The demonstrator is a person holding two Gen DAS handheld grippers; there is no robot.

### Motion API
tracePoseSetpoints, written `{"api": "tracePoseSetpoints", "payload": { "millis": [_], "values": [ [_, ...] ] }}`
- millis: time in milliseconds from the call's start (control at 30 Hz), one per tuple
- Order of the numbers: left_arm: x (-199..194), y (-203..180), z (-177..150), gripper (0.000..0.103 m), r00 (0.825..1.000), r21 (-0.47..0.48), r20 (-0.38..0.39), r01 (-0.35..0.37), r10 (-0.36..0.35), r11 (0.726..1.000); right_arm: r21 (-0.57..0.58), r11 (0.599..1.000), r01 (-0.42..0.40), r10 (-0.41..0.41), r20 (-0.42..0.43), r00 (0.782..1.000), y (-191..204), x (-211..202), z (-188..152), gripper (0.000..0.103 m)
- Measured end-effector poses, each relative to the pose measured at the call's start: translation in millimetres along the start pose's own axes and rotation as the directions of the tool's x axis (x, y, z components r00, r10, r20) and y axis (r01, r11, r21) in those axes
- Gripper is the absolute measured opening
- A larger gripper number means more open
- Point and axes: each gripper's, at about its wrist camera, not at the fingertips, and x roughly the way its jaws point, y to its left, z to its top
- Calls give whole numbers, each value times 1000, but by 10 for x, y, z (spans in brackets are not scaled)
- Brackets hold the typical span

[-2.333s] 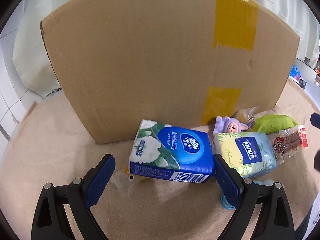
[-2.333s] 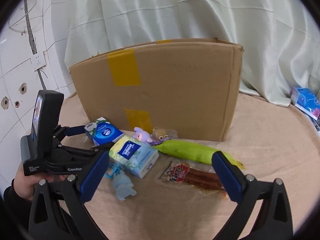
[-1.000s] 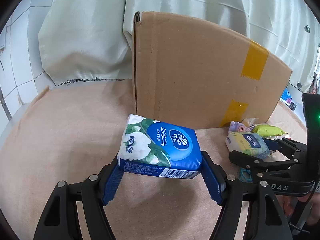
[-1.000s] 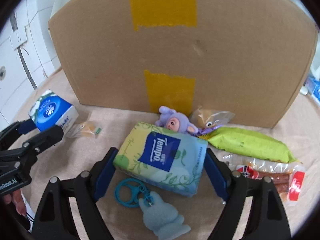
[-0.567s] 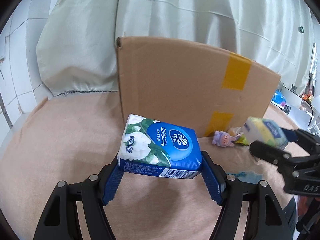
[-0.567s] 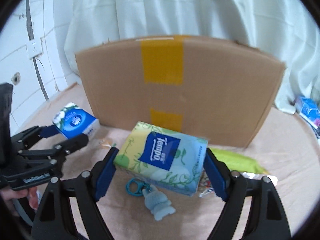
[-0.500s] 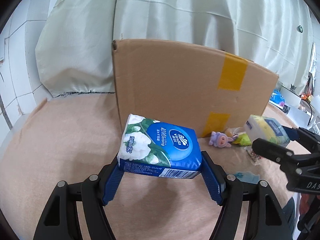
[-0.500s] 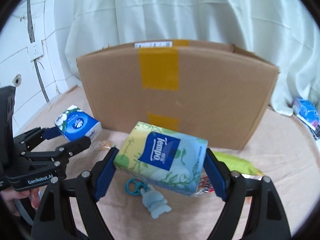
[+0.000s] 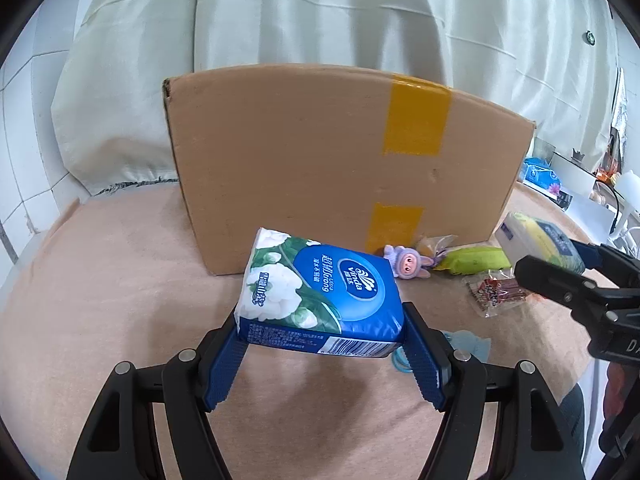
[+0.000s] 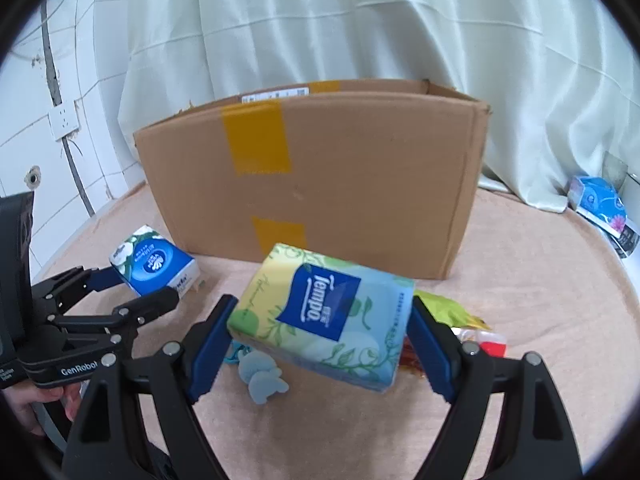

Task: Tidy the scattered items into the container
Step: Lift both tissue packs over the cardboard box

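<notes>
My left gripper [image 9: 320, 320] is shut on a blue Vinda tissue pack [image 9: 320, 296] and holds it above the tan cloth, in front of the cardboard box [image 9: 320, 160]. My right gripper [image 10: 320, 312] is shut on a green-and-blue Tempo tissue pack [image 10: 324, 316], also lifted, in front of the box [image 10: 340, 176]. The box's open top shows only as a rim in the right wrist view. On the cloth by the box lie a purple doll [image 9: 404, 262], a green snack bag [image 9: 476, 260], a sausage packet [image 9: 496, 290] and a pale blue keychain toy [image 10: 262, 376].
A small clear candy wrapper [image 9: 434, 242] lies at the box's foot. Another blue tissue pack [image 10: 600, 200] sits at the far right by the white curtain [image 10: 360, 20]. A tiled wall with a socket [image 10: 64, 120] is on the left.
Both grippers closed on their tissue packs and lifted them off the cloth. Both have pulled back and risen, so the box's top edge now shows.
</notes>
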Motion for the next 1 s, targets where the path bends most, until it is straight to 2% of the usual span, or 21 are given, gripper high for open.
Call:
{"api": "tracePoseSetpoints", "payload": {
  "millis": [167,367,733,1000],
  "values": [
    [-80,-102,104,74,1000,17,19,-5,5,1000,1,1000,-5,5,31,1000,-31,-107,78,86],
    [-256,-127,422,74,997,37,71,-25,22,999,-22,1000,-4,6,101,995,-45,-316,367,86],
    [-444,-188,1255,73,986,66,166,-46,35,997,-48,999,6,3,180,984,-136,-510,1014,86],
    [-289,-88,1854,74,978,63,205,-60,46,996,-59,998,11,2,203,979,-177,-330,1550,86]
  ]
}}
